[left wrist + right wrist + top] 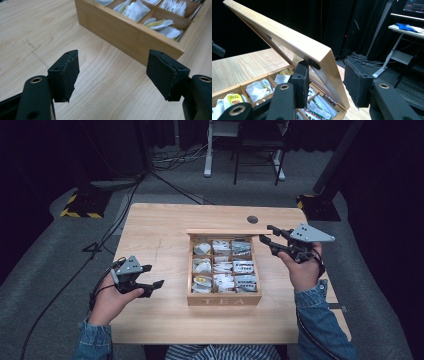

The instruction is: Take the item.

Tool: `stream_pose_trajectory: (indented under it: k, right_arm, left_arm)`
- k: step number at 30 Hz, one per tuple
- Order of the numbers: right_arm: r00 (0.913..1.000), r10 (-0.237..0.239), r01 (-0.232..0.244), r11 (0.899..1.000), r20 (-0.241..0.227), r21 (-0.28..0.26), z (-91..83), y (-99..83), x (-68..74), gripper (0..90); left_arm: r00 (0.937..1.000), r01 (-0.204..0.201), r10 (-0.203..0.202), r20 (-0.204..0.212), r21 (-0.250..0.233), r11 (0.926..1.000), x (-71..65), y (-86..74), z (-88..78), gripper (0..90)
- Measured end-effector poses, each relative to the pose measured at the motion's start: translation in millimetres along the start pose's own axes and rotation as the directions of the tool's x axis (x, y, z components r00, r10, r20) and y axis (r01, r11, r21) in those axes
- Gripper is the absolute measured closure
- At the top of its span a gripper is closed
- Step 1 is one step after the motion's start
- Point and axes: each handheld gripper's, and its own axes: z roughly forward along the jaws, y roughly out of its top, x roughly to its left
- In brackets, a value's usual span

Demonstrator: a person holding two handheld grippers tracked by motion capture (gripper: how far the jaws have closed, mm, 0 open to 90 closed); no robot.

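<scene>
A wooden box (224,300) marked TEA stands at the table's middle, its compartments full of tea bags (222,267). Its lid (225,232) is raised at the far edge. My right gripper (266,233) sits at the lid's right end. In the right gripper view, the lid (287,37) slants up between the jaws of my right gripper (325,80), one pad inside it and one outside, shut on its corner. My left gripper (156,276) hovers left of the box, open and holding nothing. In the left gripper view, my left gripper (112,72) points at the box's side wall (130,37).
The light wooden table (155,235) has a round hole (252,219) behind the box. Cables (100,245) trail over the grey floor at left. A white desk frame (210,150) and dark stands are beyond the table.
</scene>
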Motion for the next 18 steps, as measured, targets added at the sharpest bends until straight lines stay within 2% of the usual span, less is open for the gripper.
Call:
stream_pose_trajectory:
  k: [5, 8, 13, 18]
  right_arm:
    - [1.0, -0.002, 0.002, 1.0, 0.005, 0.003, -0.2, 0.3, 0.6, 55.9]
    - [1.0, -0.001, 0.001, 1.0, 0.006, 0.004, -0.2, 0.3, 1.0, 55.9]
    - [1.0, -0.001, 0.001, 1.0, 0.003, 0.007, -0.5, 0.2, 1.5, 55.8]
    - [1.0, 0.0, 0.0, 1.0, 0.006, 0.007, -0.8, 0.7, 1.5, 55.9]
  left_arm:
    - [0.9999, -0.008, 0.009, 0.015, -0.02, 0.9998, -6.5, 5.3, -1.8, 27.3]
    - [0.9993, -0.033, 0.033, 0.014, -0.029, 0.999, -10.2, 9.8, -2.7, 27.3]
    - [0.9974, -0.051, 0.054, 0.048, -0.059, 0.997, -19.5, 19.2, -1.3, 27.4]
    - [0.9932, -0.081, 0.085, 0.079, -0.059, 0.995, -26.9, 27.5, 7.1, 27.4]
